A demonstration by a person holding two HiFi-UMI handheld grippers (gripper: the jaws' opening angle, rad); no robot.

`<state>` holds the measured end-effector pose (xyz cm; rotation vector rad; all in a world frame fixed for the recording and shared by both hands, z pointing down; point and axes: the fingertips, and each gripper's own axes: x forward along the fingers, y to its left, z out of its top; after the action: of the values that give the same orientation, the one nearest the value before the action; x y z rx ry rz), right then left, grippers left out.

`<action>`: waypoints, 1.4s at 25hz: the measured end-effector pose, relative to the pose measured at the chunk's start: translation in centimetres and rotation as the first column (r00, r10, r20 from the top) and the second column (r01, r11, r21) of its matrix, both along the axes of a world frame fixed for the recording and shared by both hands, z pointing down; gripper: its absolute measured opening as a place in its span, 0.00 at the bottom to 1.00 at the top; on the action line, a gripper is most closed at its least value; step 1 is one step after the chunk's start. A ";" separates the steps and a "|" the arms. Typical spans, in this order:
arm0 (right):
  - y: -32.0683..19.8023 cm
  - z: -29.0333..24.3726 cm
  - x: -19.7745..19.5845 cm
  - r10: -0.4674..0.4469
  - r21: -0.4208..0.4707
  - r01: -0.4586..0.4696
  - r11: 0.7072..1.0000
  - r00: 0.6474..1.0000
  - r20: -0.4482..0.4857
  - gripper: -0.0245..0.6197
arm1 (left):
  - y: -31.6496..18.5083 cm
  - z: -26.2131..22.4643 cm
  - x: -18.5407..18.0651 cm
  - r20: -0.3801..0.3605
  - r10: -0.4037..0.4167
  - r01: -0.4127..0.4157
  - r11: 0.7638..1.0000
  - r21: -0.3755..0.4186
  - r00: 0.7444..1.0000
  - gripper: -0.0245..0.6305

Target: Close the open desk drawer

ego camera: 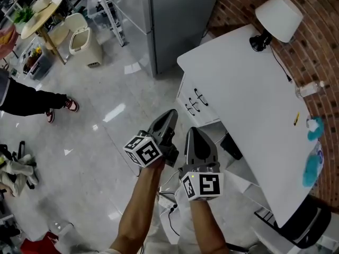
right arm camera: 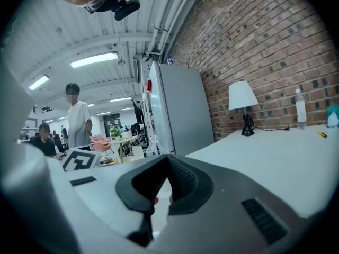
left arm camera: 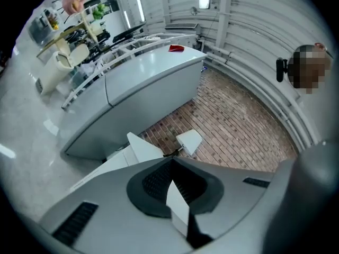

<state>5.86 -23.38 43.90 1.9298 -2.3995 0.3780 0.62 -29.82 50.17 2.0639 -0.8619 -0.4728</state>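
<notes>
The white desk (ego camera: pixel 254 89) stands at the right, against a brick wall. Its drawer fronts with dark handles (ego camera: pixel 195 102) face the floor area, and from the head view they look flush with each other. My left gripper (ego camera: pixel 170 114) is held in the air in front of the drawers, shut and holding nothing. My right gripper (ego camera: pixel 192 131) hovers just beside it, nearer the desk, also shut with nothing in it. The left gripper view is rolled; past the left gripper (left arm camera: pixel 172 161) it shows the desk corner (left arm camera: pixel 143 147). Beyond the right gripper (right arm camera: pixel 168 159), the desk top (right arm camera: pixel 275 157) is in view.
On the desk are a white lamp (ego camera: pixel 278 17), a clear bottle (ego camera: pixel 310 89) and blue items (ego camera: pixel 312 163). A grey fridge (ego camera: pixel 169 20) stands beside the desk. A black chair (ego camera: pixel 302 226) sits near its front end. A person's leg (ego camera: pixel 32 102) is at the left, and another person (right arm camera: pixel 79 120) stands farther off.
</notes>
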 end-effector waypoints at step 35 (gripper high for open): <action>7.1 -33.5 -7.9 -0.271 0.270 0.267 0.925 0.962 -0.021 0.05 | 14.8 -40.4 -8.9 0.490 -0.391 0.063 0.827 0.559 0.779 0.03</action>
<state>-2.00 -16.24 10.38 1.6476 -2.8037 0.0542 -8.30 -15.06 9.78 2.6819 -1.5158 -0.1873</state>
